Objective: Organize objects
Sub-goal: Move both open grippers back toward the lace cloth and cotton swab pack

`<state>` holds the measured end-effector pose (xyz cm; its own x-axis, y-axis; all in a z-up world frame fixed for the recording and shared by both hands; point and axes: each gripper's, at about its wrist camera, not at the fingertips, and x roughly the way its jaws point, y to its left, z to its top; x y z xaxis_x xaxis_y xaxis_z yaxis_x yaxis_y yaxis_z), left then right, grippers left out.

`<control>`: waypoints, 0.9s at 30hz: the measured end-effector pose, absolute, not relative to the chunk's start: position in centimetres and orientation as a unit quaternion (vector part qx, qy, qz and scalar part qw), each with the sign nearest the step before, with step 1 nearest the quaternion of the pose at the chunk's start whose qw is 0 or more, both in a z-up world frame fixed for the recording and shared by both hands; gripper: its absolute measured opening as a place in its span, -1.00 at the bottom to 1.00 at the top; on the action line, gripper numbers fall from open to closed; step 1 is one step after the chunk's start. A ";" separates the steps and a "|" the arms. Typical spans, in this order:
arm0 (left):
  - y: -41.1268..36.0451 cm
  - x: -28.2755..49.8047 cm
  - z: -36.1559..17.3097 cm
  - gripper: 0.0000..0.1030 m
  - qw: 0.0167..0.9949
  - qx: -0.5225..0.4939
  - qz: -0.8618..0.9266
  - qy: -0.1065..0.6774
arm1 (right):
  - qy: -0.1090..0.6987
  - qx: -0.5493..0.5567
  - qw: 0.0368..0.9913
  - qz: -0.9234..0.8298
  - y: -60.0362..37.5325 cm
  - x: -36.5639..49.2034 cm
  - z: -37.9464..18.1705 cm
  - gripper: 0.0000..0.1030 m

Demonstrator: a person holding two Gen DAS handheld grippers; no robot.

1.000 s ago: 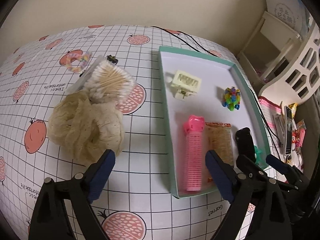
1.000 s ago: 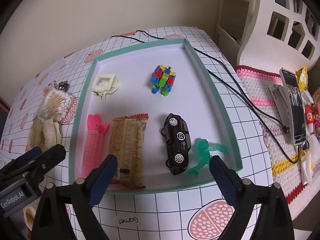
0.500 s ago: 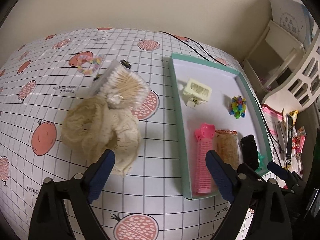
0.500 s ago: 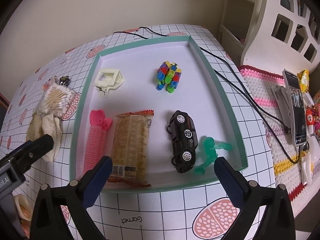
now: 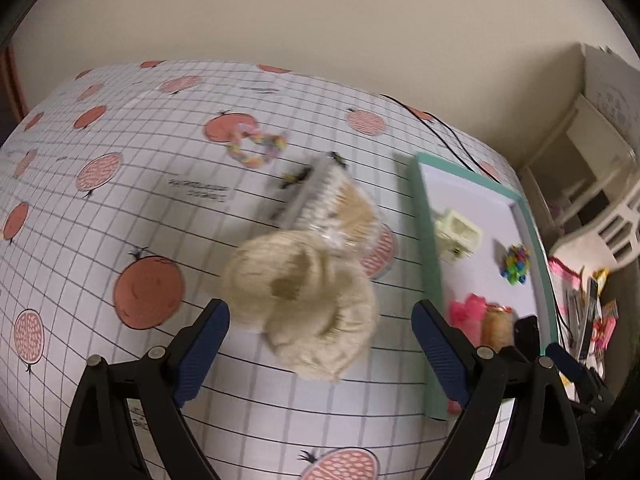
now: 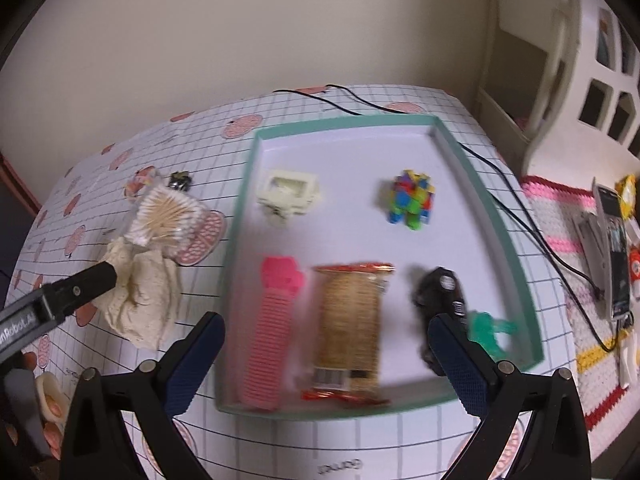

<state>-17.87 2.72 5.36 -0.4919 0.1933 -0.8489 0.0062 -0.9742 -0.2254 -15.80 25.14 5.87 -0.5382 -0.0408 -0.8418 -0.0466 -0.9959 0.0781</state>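
A teal-rimmed white tray (image 6: pixel 520 256) (image 5: pixel 424 248) holds a cream hair clip (image 6: pixel 289 192), a colourful block toy (image 6: pixel 412 196), a pink hair roller (image 6: pixel 272 336), a biscuit packet (image 6: pixel 350 320), a black toy car (image 6: pixel 440 296) and a green figure (image 6: pixel 488 328). Left of the tray lie a beige scrunchie (image 5: pixel 304 296) (image 6: pixel 140 304) and a pack of cotton swabs (image 5: pixel 340 208) (image 6: pixel 164 216). My left gripper (image 5: pixel 320 352) is open, just short of the scrunchie. My right gripper (image 6: pixel 324 360) is open over the tray's near end.
A colourful hair tie (image 5: pixel 256 148) and a small dark clip (image 5: pixel 296 176) lie farther back on the gridded tablecloth (image 5: pixel 120 200). A black cable (image 6: pixel 540 240) runs past the tray's right side. White shelving (image 6: pixel 560 80) and a phone (image 6: pixel 614 248) stand at the right.
My left gripper has swung left, so the scrunchie now sits between its fingers and the tray has slid to the right edge. The right gripper has drawn back slightly; the tray's contents stay put.
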 end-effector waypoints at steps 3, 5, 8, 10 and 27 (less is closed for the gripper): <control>1.5 -18.4 4.9 0.80 0.043 -0.504 0.855 -0.113 | 0.047 -0.478 -0.003 0.877 24.1 -16.3 5.9 1.00; 0.9 -18.6 4.7 0.80 0.037 -0.506 0.854 -0.118 | 0.048 -0.474 -0.005 0.879 23.6 -16.6 5.9 1.00; 0.5 -19.2 4.1 0.80 0.032 -0.513 0.851 -0.113 | 0.052 -0.475 -0.004 0.879 23.1 -17.2 6.0 1.00; 0.3 -19.6 3.9 0.80 0.028 -0.513 0.852 -0.103 | 0.054 -0.475 -0.009 0.878 22.7 -17.6 6.3 1.00; -2.9 -22.4 2.4 0.80 0.002 -0.518 0.845 -0.133 | 0.048 -0.469 -0.044 0.881 19.5 -21.7 6.6 1.00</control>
